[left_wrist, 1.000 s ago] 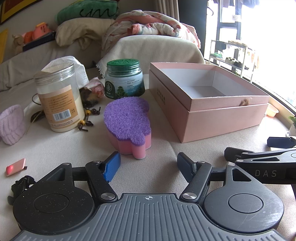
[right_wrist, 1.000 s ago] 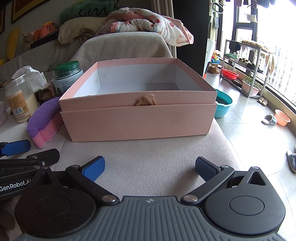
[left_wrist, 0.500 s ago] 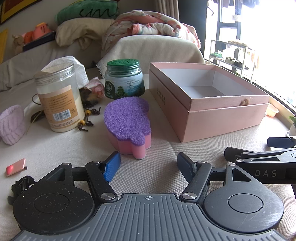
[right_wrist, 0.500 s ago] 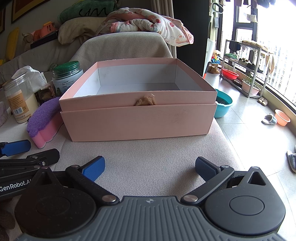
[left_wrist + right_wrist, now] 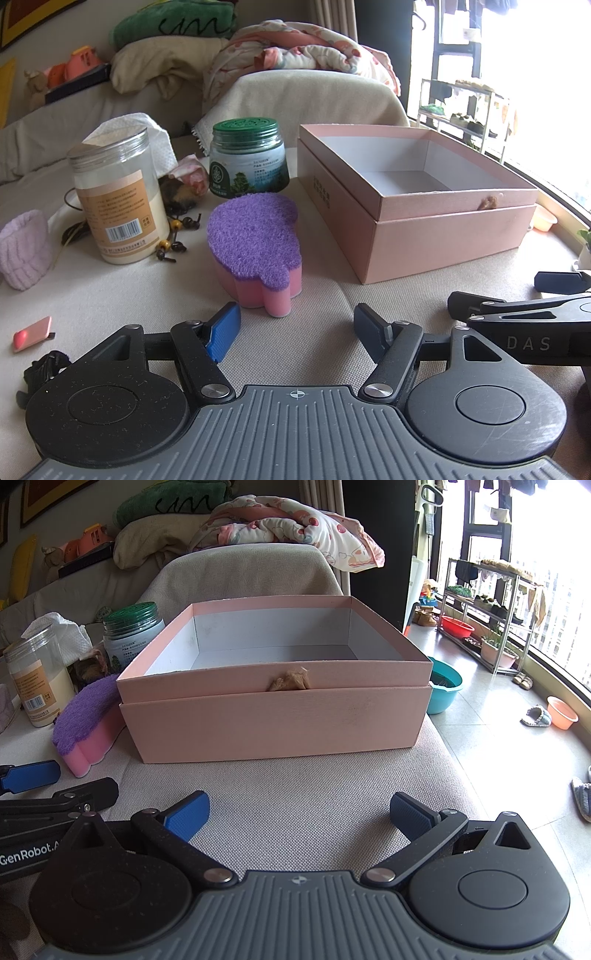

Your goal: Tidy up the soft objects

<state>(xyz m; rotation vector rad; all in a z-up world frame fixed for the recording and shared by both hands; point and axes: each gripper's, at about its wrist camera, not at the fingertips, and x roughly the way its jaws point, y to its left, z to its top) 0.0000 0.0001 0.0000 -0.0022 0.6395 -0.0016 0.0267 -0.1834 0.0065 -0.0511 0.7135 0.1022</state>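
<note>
Both cams sit low over the cushion, facing the sofa back. Left one's aimed at the sponge (image 5: 255, 236), right one squarely at the pink box (image 5: 275, 716); both catch both.

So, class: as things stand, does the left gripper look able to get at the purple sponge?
Probably yes. The left gripper is open, its jaws spread, and the sponge lies just ahead on bare cloth. The jar and box stand off to either side.
</note>
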